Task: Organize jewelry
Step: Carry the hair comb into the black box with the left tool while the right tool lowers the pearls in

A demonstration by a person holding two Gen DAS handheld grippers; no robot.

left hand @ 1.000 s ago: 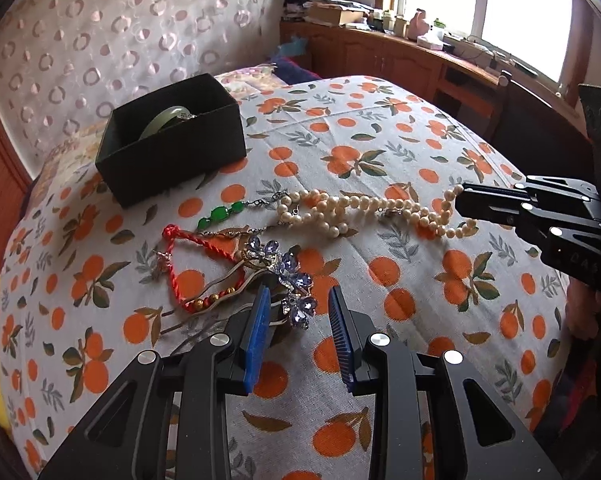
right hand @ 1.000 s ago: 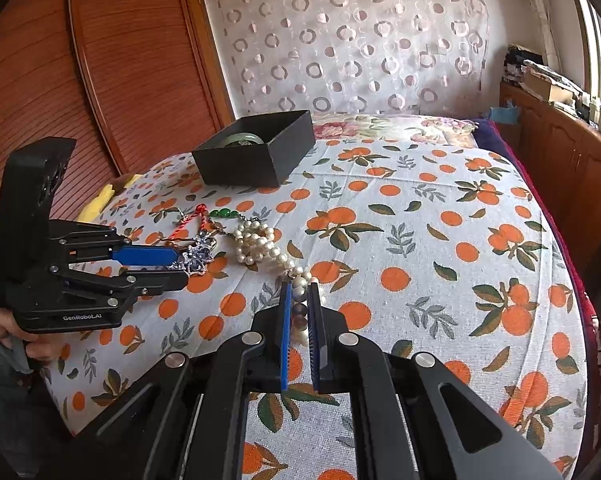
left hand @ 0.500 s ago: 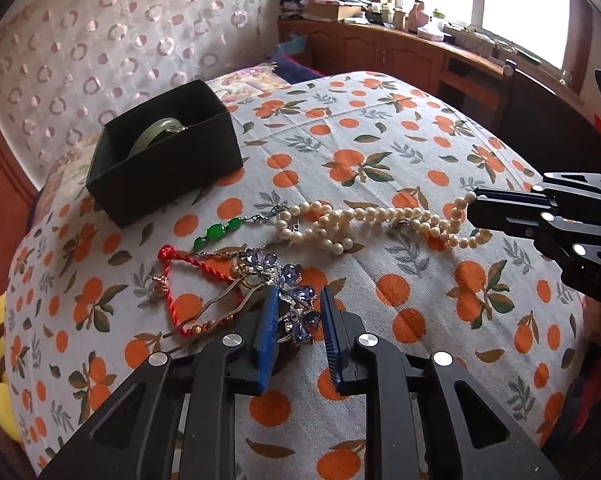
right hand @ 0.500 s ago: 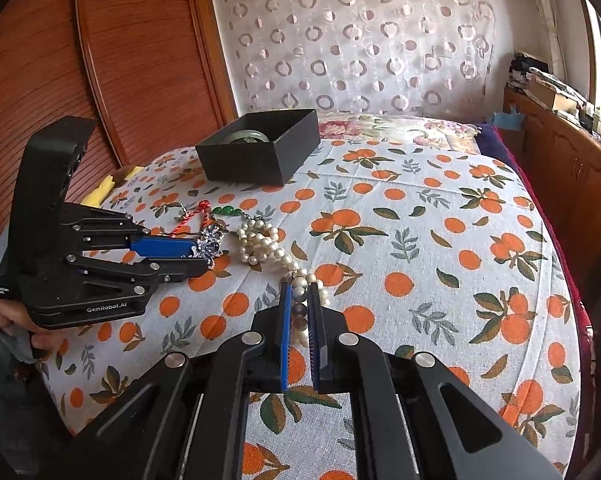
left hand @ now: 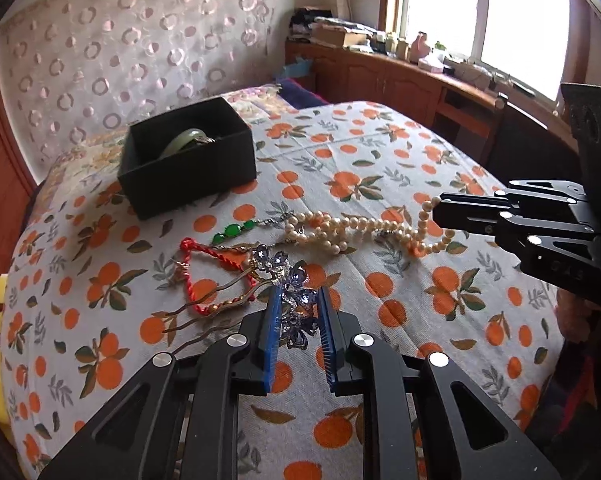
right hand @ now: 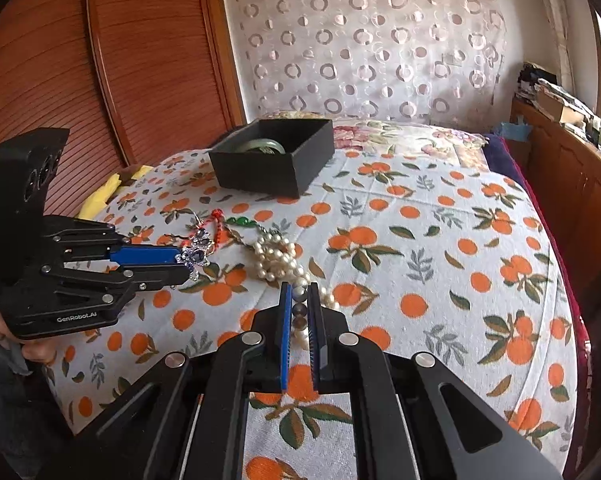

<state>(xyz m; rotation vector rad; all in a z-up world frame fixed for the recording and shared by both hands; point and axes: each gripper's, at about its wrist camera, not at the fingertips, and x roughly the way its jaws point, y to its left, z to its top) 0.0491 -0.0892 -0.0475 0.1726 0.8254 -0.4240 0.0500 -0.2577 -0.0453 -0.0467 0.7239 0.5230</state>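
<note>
Black box: sits at the far left of the bedspread, open-topped, with a pale green bangle already lying inside — the only piece put away so far, as far as the views show.
Red cord bracelet: loose on the cloth in front of the box, tangled with a thin gold-toned piece; not yet sorted.
Green-stone chain: lies just beyond the red cord, between it and the box, untouched.
Left gripper: its blue pads are closing around the blue crystal flower hairpin; the flower sits between them and the pads look to be against it, though how firm the hold is I cannot say. The pin's prongs trail off to the left on the cloth.
Pearl necklace: strung across the middle of the spread, bunched at its left end near the green stones.
Right gripper: clamped narrowly on the necklace's near end, a pearl or two pinched between the pads.
Progress: early — one item boxed, two pieces in hand, two more waiting on the cloth. Both held pieces have yet to be carried to the box.
</note>
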